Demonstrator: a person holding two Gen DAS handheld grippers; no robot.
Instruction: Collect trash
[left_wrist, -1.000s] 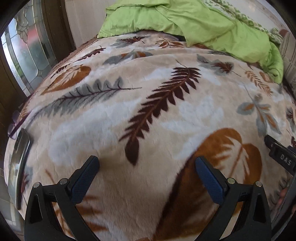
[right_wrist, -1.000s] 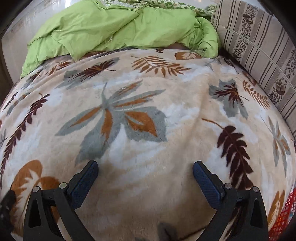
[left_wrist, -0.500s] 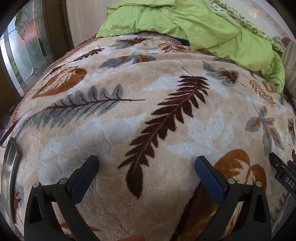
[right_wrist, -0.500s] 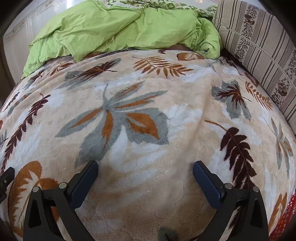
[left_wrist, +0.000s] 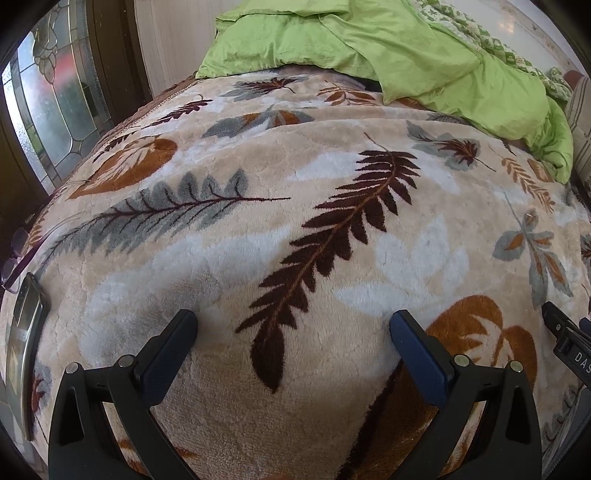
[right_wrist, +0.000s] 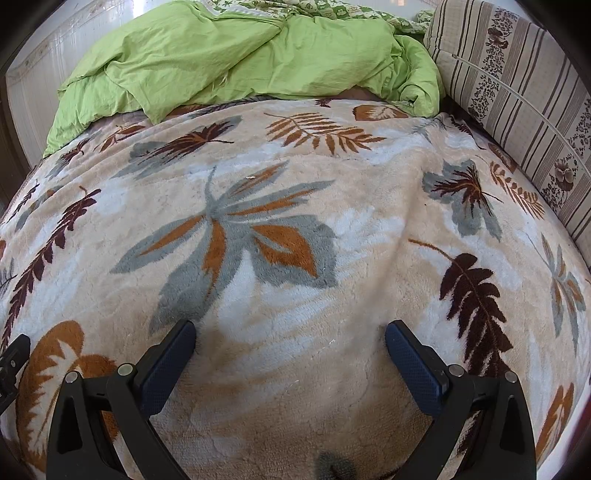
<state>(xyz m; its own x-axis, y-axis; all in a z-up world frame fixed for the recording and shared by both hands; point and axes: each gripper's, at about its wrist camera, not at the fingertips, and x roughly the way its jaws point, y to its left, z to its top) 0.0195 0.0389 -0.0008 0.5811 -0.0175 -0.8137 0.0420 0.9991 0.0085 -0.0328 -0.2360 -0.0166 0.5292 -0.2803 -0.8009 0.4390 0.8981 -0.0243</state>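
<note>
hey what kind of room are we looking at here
Most likely a bedroom. A plush leaf-print blanket covers a bed, a crumpled green duvet lies bunched at its far end, and a striped cushion runs along the right side.

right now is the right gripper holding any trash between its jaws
No, the right gripper has its jaws spread wide with only the leaf-print blanket showing between them.

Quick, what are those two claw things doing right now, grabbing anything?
Left gripper: open, holding nothing, over the leaf-print blanket.
Right gripper: open, holding nothing.
</note>
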